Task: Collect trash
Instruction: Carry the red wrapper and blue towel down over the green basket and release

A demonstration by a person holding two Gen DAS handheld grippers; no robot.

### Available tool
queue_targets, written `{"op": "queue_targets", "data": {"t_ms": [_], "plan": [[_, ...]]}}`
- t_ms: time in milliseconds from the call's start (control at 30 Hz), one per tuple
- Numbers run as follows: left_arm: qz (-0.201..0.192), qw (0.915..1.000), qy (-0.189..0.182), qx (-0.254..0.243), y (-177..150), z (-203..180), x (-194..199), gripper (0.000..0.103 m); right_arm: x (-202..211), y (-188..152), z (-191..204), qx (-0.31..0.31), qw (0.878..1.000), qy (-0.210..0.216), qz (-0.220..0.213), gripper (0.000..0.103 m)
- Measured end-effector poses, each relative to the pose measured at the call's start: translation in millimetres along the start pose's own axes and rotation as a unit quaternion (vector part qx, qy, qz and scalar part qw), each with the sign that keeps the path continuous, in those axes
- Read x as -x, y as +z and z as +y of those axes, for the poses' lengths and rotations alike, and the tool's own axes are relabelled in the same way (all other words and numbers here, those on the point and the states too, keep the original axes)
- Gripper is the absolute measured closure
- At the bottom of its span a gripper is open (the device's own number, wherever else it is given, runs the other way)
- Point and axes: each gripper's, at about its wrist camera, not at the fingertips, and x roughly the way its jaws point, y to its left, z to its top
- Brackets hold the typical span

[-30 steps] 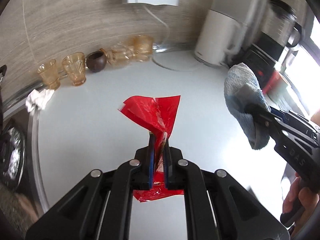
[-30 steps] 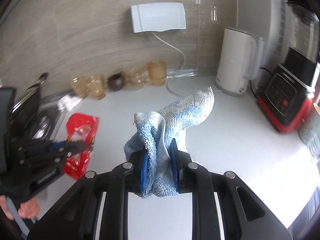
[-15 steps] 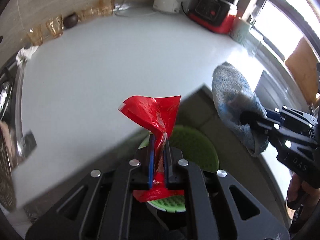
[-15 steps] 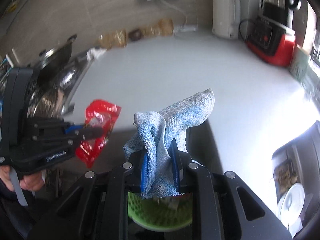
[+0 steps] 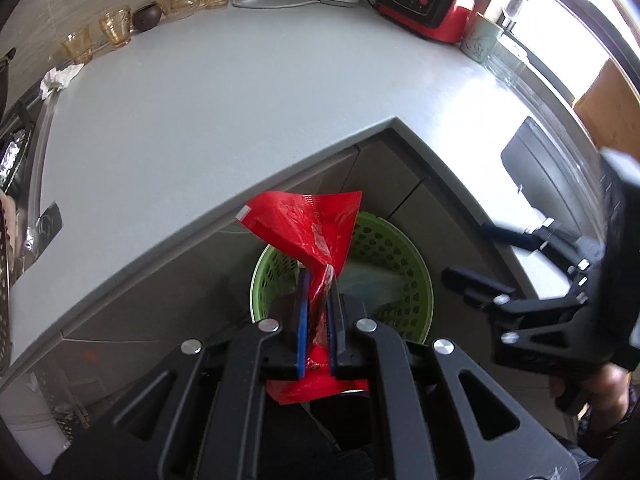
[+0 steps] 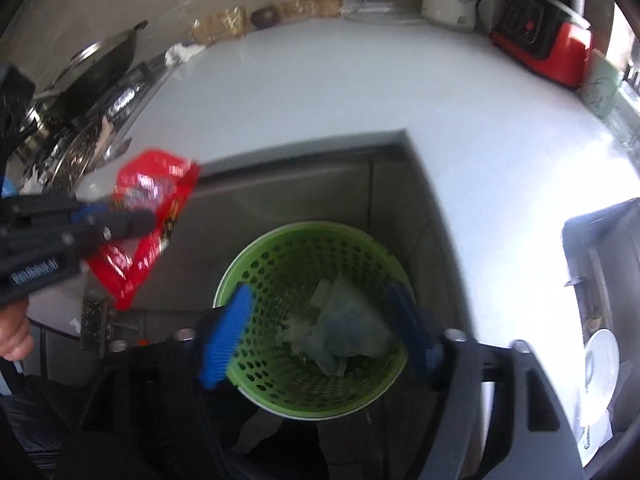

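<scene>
You had the left gripper (image 5: pixel 316 292) clenched on the light, crinkly red wrapper (image 5: pixel 308 224) above the green basket (image 6: pixel 280 256) at lower centre, while the right gripper's (image 6: pixel 320 324) jaws had just opened, empty.

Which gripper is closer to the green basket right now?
Right. The right gripper hangs open directly over the green basket; the left gripper holds a red wrapper off to its side.
</scene>
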Motion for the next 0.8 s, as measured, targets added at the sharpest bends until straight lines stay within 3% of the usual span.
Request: {"op": "queue_targets", "data": {"t_ms": [300,633,667,733,767,800], "plan": [[0.047,0.9966,-0.035,-0.059,-7,-31,-32,0.095,47,6,-27,-0.017,0.997,-0.053,-0.06,0.012],[0.128,0.9812,-0.078,-0.122,-16,-64,-106,0.091,57,0,-52,-0.048,0.993,-0.085,-0.061,0.012],[0.139,0.9789,-0.081,-0.126,-16,-67,-114,0.086,58,-1,-54,-0.05,0.993,-0.088,-0.061,0.012],[0.161,0.9761,-0.072,-0.127,-18,-68,-128,0.064,57,-1,-59,-0.057,0.992,-0.091,-0.059,0.012],[0.164,0.9759,-0.068,-0.127,-16,-69,-131,0.048,57,-2,-61,-0.058,0.992,-0.092,-0.059,0.012],[0.162,0.976,-0.064,-0.13,-16,-69,-133,0.046,57,-1,-63,-0.06,0.992,-0.094,-0.058,0.012]]}}
